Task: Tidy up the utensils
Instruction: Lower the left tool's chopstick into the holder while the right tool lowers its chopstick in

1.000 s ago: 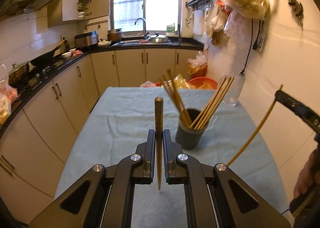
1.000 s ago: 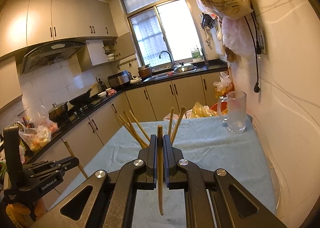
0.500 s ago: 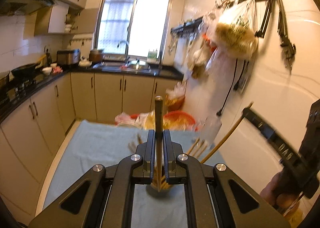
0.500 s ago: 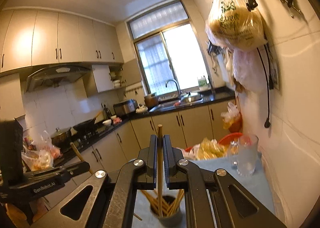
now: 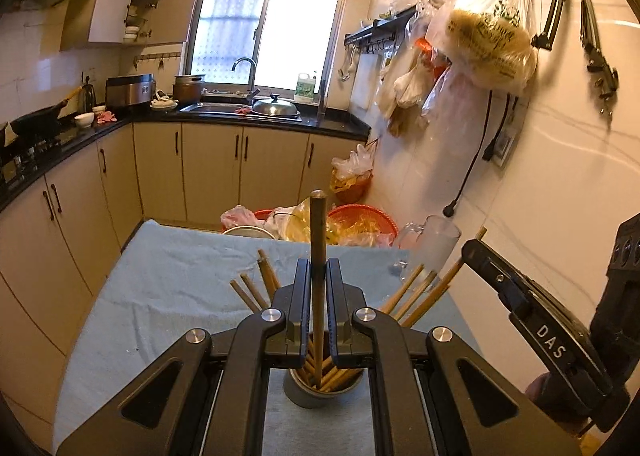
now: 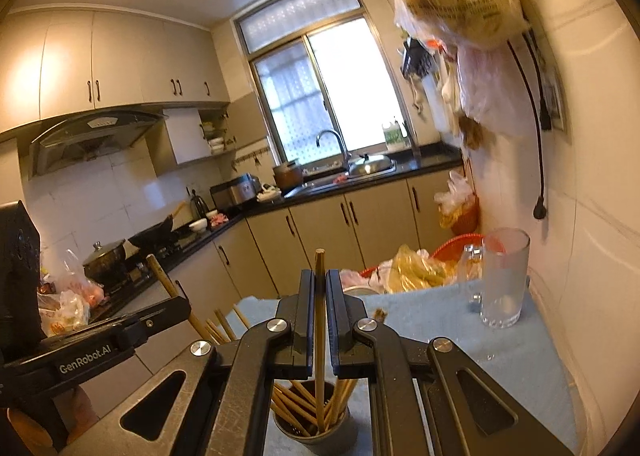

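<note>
A grey cup (image 5: 312, 396) holding several wooden chopsticks stands on the blue-clothed table (image 5: 168, 280). My left gripper (image 5: 319, 268) is shut on a dark wooden chopstick (image 5: 318, 224), held upright with its lower end inside the cup. My right gripper (image 6: 319, 280) is shut on a lighter chopstick (image 6: 319, 268), also upright, with its lower end in the same cup (image 6: 312, 440). The right gripper shows at the right of the left wrist view (image 5: 520, 304). The left gripper shows at the left of the right wrist view (image 6: 100, 340).
A clear glass mug (image 6: 502, 280) stands on the table's far right by the wall. Red baskets and plastic bags (image 5: 352, 224) lie beyond the table's far edge. Bags (image 5: 488, 36) hang from wall hooks overhead. Cabinets and a counter line the left and back.
Both grippers have moved over the cup and tilted upright. The two held chopsticks now have their lower ends inside the cup; a second ago they were short of it.
</note>
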`<state>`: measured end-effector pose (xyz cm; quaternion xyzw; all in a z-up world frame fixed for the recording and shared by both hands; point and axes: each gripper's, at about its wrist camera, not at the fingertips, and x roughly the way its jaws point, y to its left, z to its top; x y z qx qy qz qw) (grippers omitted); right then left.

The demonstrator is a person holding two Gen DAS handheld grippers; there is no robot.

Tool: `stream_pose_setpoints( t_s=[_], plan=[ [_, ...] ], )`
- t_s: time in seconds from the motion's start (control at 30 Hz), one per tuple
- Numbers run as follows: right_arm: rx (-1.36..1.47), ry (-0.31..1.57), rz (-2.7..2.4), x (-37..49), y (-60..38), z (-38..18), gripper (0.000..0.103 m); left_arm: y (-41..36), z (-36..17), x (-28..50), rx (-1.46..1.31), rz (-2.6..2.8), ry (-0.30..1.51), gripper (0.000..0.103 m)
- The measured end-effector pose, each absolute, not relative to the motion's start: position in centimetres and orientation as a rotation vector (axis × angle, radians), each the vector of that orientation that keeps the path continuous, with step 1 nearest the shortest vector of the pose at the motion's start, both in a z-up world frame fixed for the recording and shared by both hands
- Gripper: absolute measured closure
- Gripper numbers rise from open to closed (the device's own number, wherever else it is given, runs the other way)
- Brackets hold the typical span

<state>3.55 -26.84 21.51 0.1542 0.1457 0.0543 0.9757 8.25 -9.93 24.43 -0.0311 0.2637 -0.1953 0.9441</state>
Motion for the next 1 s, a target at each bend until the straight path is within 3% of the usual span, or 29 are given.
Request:
stream_pose_setpoints(
  t_s=[0.5,1.0],
  plan=[
    [0.298,0.403,0.121,4.5,-25.7,17.3,0.097,-11.1,19.8,8.2,0.048,-0.326,0.586,0.096],
    [0.285,0.408,0.116,4.6,-25.5,17.3,0.097,-10.9,18.4,8.0,0.061,-0.324,0.624,0.096]
  ],
)
